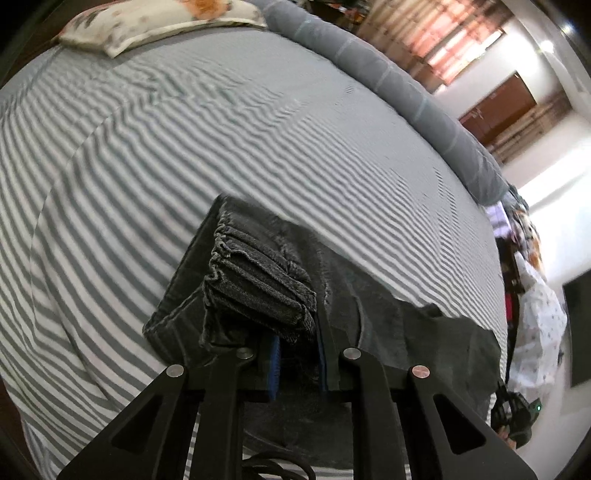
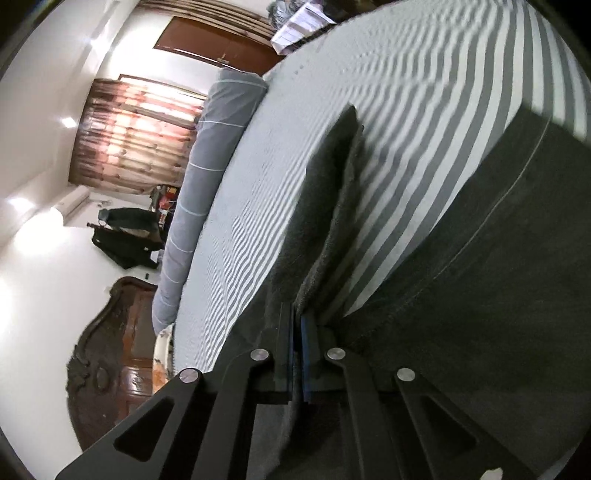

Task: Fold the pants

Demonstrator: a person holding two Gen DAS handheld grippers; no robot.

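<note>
Dark grey pants [image 1: 369,314] lie on a striped bed sheet [image 1: 184,147]. In the left wrist view, my left gripper [image 1: 299,354] is shut on the bunched, gathered waistband [image 1: 255,277], which stands up between the blue pads. The rest of the fabric spreads to the right beneath it. In the right wrist view, my right gripper [image 2: 297,332] is shut on a thin edge of the pants [image 2: 325,192], which rises as a flap from the jaws. A broad panel of the pants [image 2: 498,277] with a pale seam fills the right side.
A rolled grey blanket [image 1: 388,85] lies along the far edge of the bed, also seen as the blanket [image 2: 195,184]. A floral pillow [image 1: 159,26] rests at the top left. A carved wooden headboard [image 2: 110,350], curtains [image 2: 136,136] and clothes [image 1: 535,314] stand beyond the bed.
</note>
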